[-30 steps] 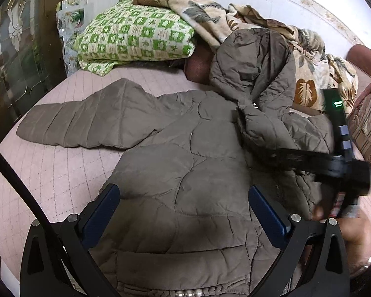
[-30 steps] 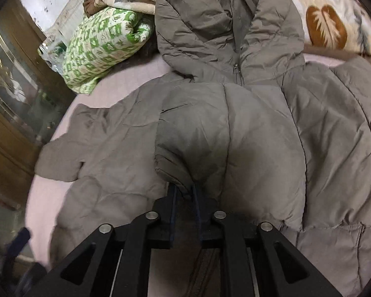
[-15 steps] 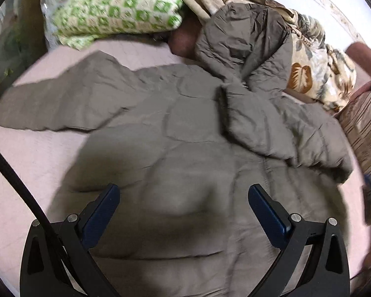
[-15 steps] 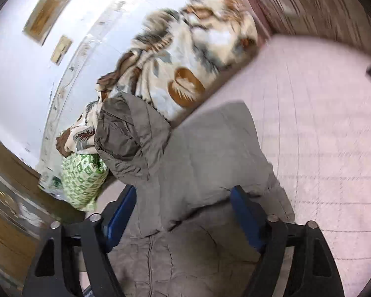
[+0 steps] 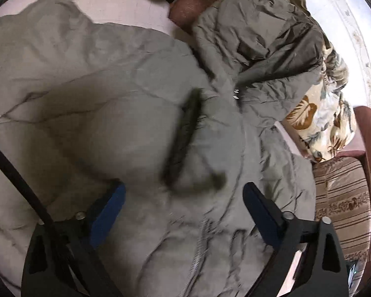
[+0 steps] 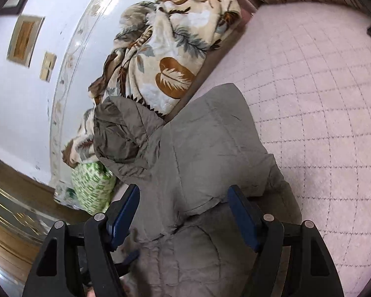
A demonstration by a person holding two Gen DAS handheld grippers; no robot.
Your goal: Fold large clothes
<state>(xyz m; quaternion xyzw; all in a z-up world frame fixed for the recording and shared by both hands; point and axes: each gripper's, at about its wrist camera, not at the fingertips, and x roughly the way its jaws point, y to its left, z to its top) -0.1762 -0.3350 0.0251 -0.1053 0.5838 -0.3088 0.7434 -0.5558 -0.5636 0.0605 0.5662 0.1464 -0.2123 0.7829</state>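
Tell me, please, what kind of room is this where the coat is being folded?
Most likely a bedroom at home. The padded coat lies on a pink quilted bed cover, a leaf-print blanket and a green checked pillow are piled by the wall, and small frames hang there.

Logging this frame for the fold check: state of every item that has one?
jacket: spread on the bed, one sleeve folded over its front
hood: crumpled against the leaf-print blanket
left gripper: closing, nothing pinched
right gripper: open, sleeve fabric between the jaws, not gripped
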